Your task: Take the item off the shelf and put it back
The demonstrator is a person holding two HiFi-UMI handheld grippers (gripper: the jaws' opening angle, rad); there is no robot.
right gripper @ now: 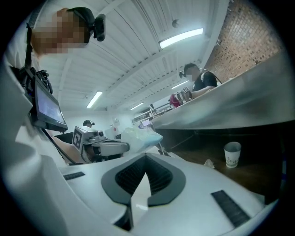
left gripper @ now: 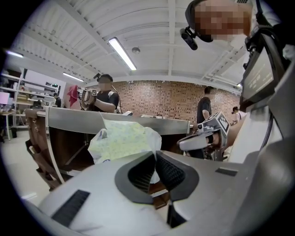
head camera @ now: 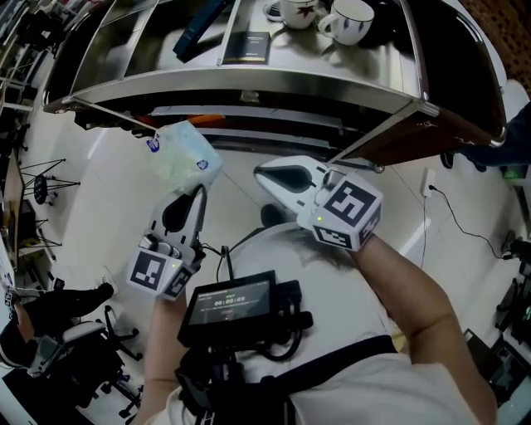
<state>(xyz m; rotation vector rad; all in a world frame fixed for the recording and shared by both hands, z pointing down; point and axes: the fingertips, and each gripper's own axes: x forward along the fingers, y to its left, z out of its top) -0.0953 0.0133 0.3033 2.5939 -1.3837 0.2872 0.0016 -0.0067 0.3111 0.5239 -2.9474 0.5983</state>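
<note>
Between the jaws of the left gripper (head camera: 197, 192) a soft packet (head camera: 182, 156) is pinched by one edge, the pads nearly together on the thin wrap. Most of the packet stands beyond the tips, free in the air, just short of the rim of the steel shelf (head camera: 249, 83). The right gripper (head camera: 261, 173) holds nothing, its jaws closed on each other, beside the left.

Judgement: the item is off the shelf and the return remains. The grip takes an edge only, so the packet may swing or slip. Recommended: keep the pinch firm, lift slowly, carry the packet over the rim ahead of the jaws, and lay it flat on bare steel before release.

Obstructions: a diagonal brace (head camera: 108, 112) ends near the packet's far corner; contact cannot be settled. Further beyond the tips, the shelf top carries a blue item (head camera: 199, 29), a dark booklet (head camera: 247, 47) and two cups (head camera: 348, 21). Bare steel to the left of the blue item looks the safest landing. Ahead of the right jaws, a paper cup (right gripper: 232, 154) stands on a lower tier, well apart from the work
</note>
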